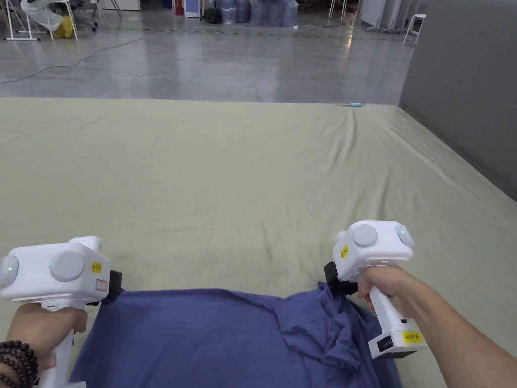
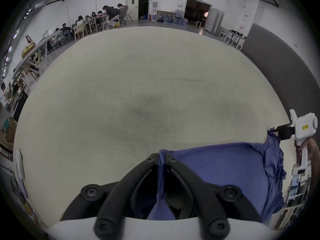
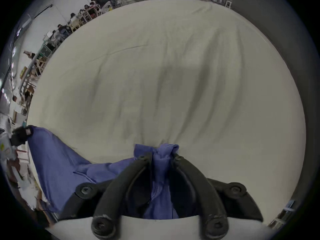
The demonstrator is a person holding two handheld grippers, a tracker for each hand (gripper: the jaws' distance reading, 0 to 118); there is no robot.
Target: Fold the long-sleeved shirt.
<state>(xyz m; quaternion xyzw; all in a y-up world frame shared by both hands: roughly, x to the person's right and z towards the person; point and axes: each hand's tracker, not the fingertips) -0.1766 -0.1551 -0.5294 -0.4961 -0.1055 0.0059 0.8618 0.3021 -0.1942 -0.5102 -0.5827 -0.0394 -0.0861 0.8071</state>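
A blue long-sleeved shirt [image 1: 222, 338] hangs stretched between both grippers at the near edge of the pale green table cloth [image 1: 242, 182]. My left gripper [image 1: 112, 288] is shut on the shirt's left corner; in the left gripper view the jaws [image 2: 161, 159] pinch a thin fold of the blue cloth [image 2: 221, 171]. My right gripper [image 1: 330, 283] is shut on the right corner, where the fabric bunches in wrinkles. In the right gripper view a thick wad of shirt [image 3: 161, 171] sits between the closed jaws [image 3: 161, 157]. The shirt's lower part drops out of the head view.
The cloth-covered table stretches wide ahead of the shirt. A grey partition [image 1: 464, 86] stands along the right side. A small blue object [image 1: 355, 104] lies at the table's far edge. People sit at tables [image 2: 97, 20] far off to the left.
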